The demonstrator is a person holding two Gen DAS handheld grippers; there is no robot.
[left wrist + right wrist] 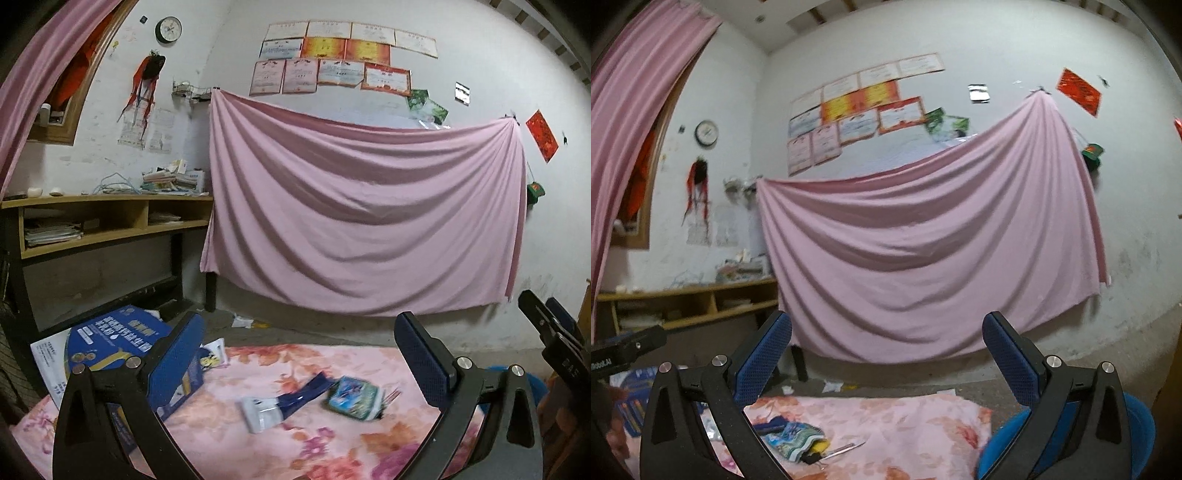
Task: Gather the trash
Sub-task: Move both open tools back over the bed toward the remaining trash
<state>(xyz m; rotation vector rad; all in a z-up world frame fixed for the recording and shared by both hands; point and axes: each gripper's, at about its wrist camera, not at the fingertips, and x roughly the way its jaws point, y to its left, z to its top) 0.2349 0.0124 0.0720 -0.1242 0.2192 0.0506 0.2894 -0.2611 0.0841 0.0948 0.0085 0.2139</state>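
Note:
My left gripper (300,356) stands open over a pink floral blanket (332,435), nothing between its blue pads. Beyond the fingertips on the blanket lie a white and blue wrapper (271,406) and a teal printed snack packet (352,397). My right gripper (886,360) is also open and empty, pointing level at the wall. The same teal packet (794,439) lies low left of it, with a yellow item and a thin metal piece sticking out. A round blue bin (1137,421) sits at the lower right, partly hidden by the right finger.
A blue printed cardboard box (110,339) and papers lie left of the blanket. Small paper scraps (831,386) dot the concrete floor by the wall. A pink sheet (362,214) hangs on the wall. A wooden shelf desk (110,221) stands at the left.

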